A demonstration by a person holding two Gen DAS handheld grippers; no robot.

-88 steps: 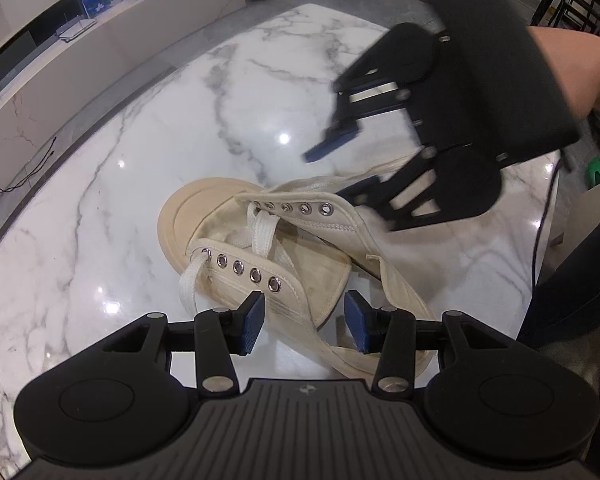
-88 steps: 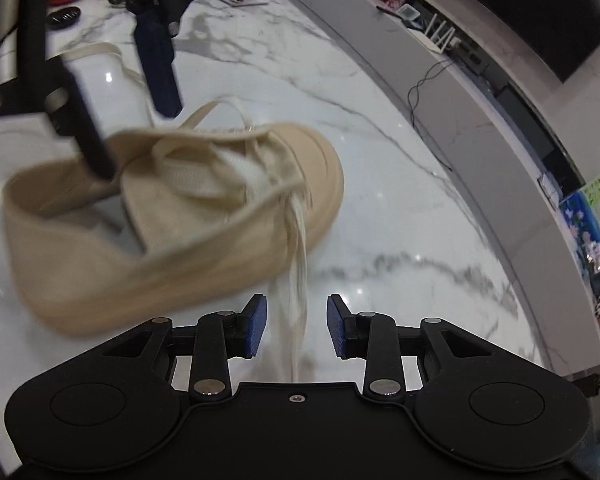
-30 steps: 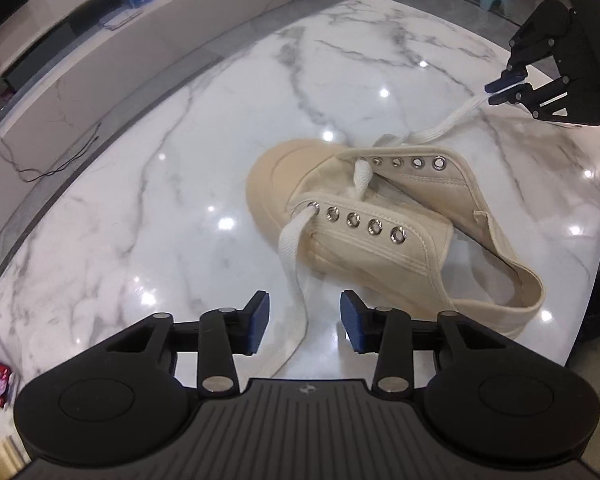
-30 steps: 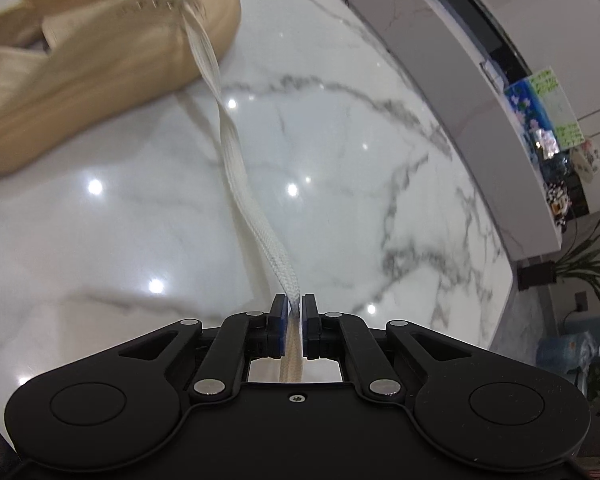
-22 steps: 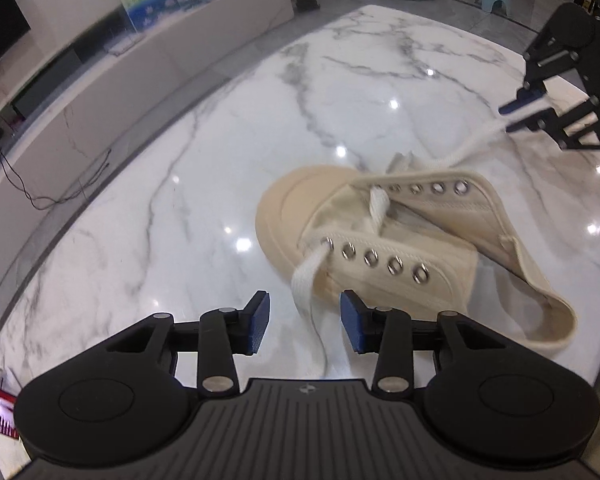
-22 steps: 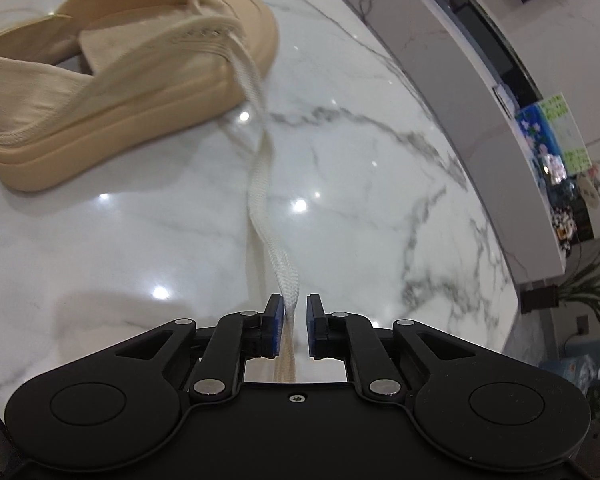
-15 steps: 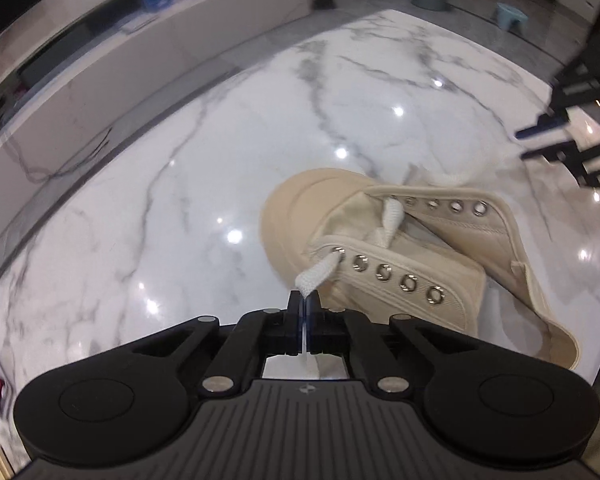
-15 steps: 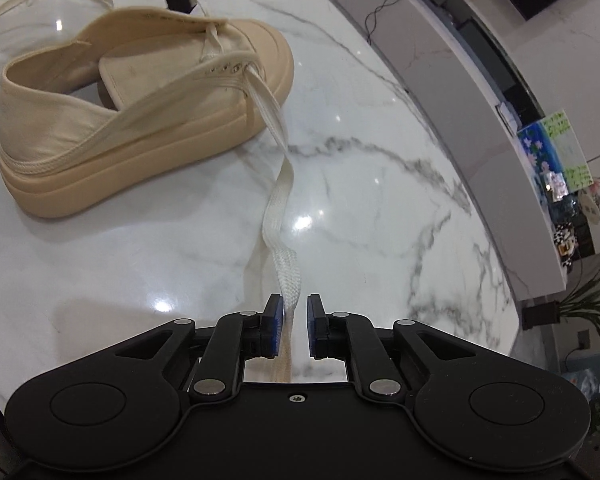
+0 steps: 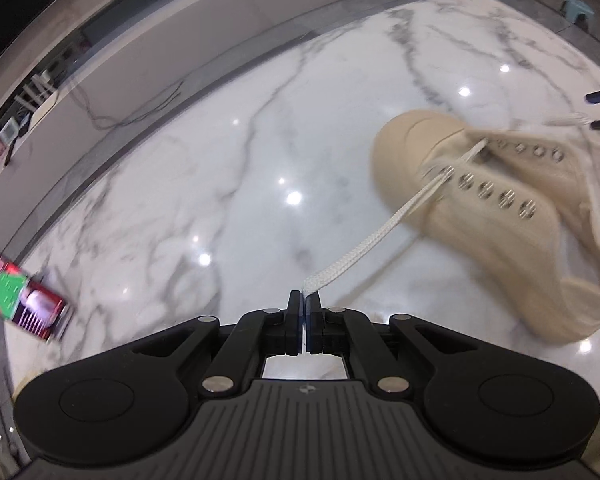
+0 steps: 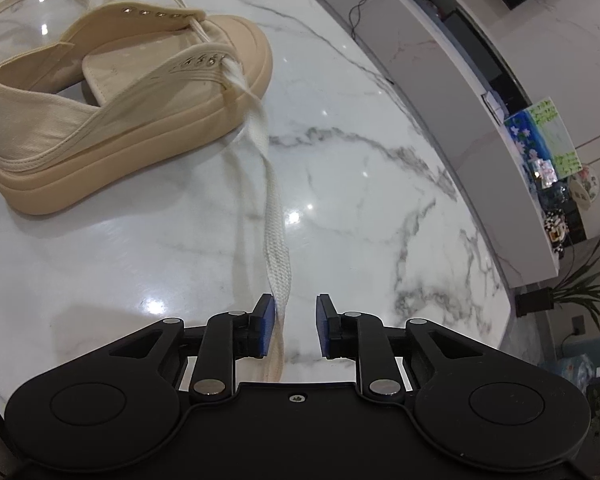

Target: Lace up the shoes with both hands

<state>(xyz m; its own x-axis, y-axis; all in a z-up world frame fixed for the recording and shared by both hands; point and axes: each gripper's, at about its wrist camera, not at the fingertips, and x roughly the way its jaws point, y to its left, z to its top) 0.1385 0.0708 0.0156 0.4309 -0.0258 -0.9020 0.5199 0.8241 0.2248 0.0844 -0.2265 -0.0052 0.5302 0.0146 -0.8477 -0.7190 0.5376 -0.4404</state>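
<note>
Left claw (image 9: 304, 305): clamped tight on one end of the lace (image 9: 374, 236), drawn taut up to the first eyelets of the beige shoe (image 9: 496, 200). Right claw (image 10: 294, 330): parted wide, gripping nothing, other lace end (image 10: 278, 240) running loose between its pads beside the left one. Shoe upright on the marble surface (image 9: 220, 168), toe pointing away from the right claw.

Each fisheye looks forward along its own tool, low over the marble surface (image 9: 228, 168). The left view faces the sneaker's (image 9: 496, 200) toe from some way off; the right view sits nearer its side (image 10: 112, 120). Both share sneaker and surface.
</note>
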